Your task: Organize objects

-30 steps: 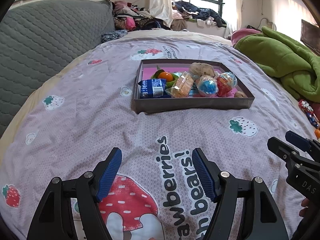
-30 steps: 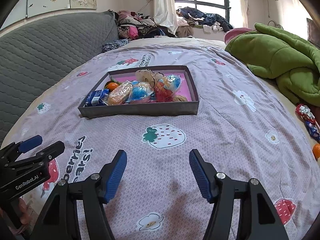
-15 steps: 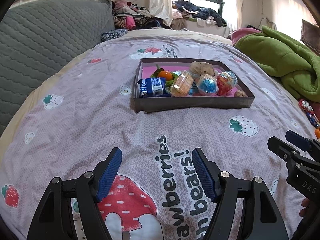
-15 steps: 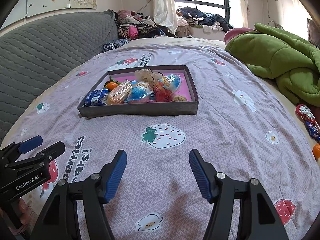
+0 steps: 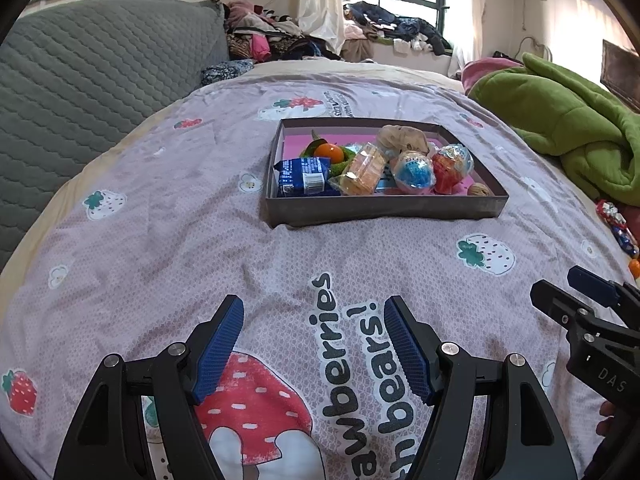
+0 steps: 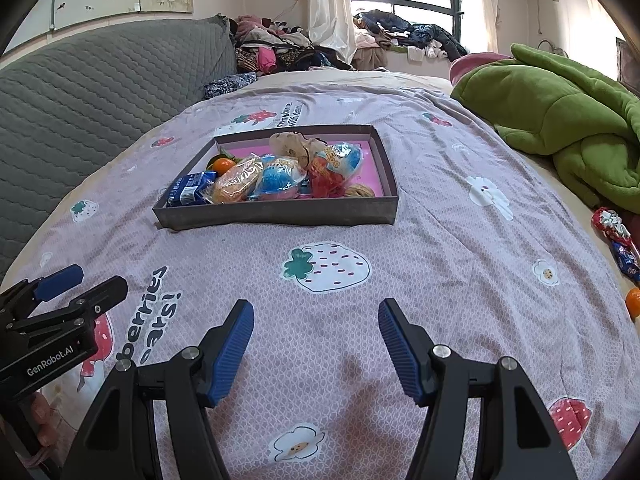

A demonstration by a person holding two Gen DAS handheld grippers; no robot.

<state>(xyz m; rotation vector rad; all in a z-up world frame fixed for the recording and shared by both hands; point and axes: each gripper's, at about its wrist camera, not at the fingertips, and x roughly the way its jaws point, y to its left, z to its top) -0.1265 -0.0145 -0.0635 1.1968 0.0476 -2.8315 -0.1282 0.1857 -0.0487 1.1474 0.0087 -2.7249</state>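
Note:
A grey box with a pink inside point(image 5: 384, 210) point(image 6: 276, 216) sits on the bed ahead. It holds a blue packet point(image 5: 302, 176), a small orange point(image 5: 329, 151), an orange-wrapped snack point(image 5: 364, 170), a blue ball snack point(image 5: 414, 172), a red ball snack point(image 5: 452, 166) and a brownish bag point(image 5: 402, 138). My left gripper point(image 5: 314, 338) is open and empty, low over the sheet. My right gripper point(image 6: 316, 340) is open and empty, to the box's near right. Loose wrapped sweets point(image 6: 612, 232) and a small orange point(image 6: 633, 300) lie at the right bed edge.
A purple strawberry-print sheet point(image 6: 440, 240) covers the bed. A green blanket point(image 6: 560, 120) is heaped at the right. A grey quilted headboard point(image 5: 80, 80) runs along the left. Piled clothes point(image 5: 280, 40) lie at the far end under the window.
Both grippers stay open and nearly still. The left view has crept very slightly back from the box.

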